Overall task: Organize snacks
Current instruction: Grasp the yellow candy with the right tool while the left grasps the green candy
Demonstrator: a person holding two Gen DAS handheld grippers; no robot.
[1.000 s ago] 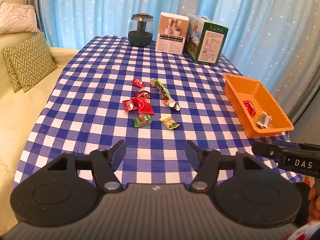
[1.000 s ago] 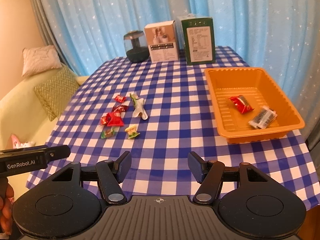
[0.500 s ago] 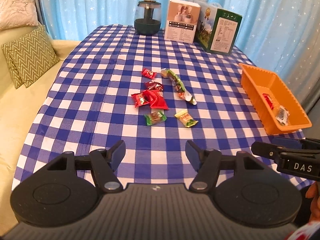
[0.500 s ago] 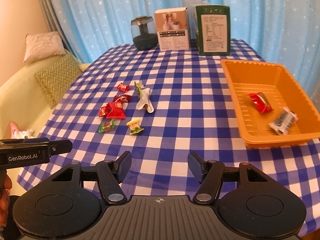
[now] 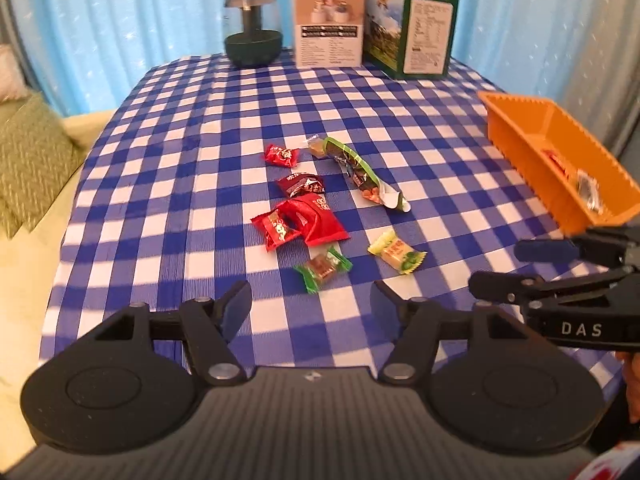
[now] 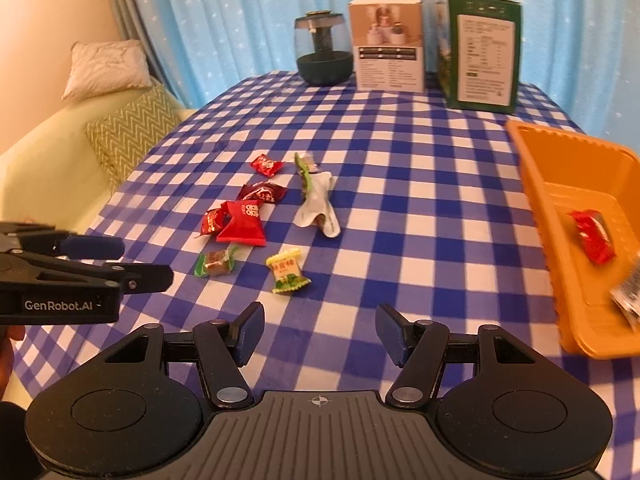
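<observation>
Seven loose snacks lay clustered mid-table on the blue checked cloth (image 5: pixel 168 184): a green candy (image 5: pixel 323 266) and a yellow candy (image 5: pixel 397 256) nearest, two touching red packets (image 5: pixel 304 222) behind them, a dark red candy (image 5: pixel 302 184), a small red candy (image 5: pixel 281 155) farthest, and a long green wrapper (image 5: pixel 360 174) lying at a slant beside these. An orange tray (image 6: pixel 538 176) sat well apart at the right edge, holding a red packet (image 6: pixel 592 230) and a dark, blurred wrapper (image 6: pixel 628 300). Each tool, left tool (image 5: pixel 311 305) and right tool (image 6: pixel 319 330), hovered released and empty over the near edge, the left directly before the green candy. One dark jar (image 5: pixel 252 30) and two boxes (image 5: pixel 330 22) stood at the far end.
</observation>
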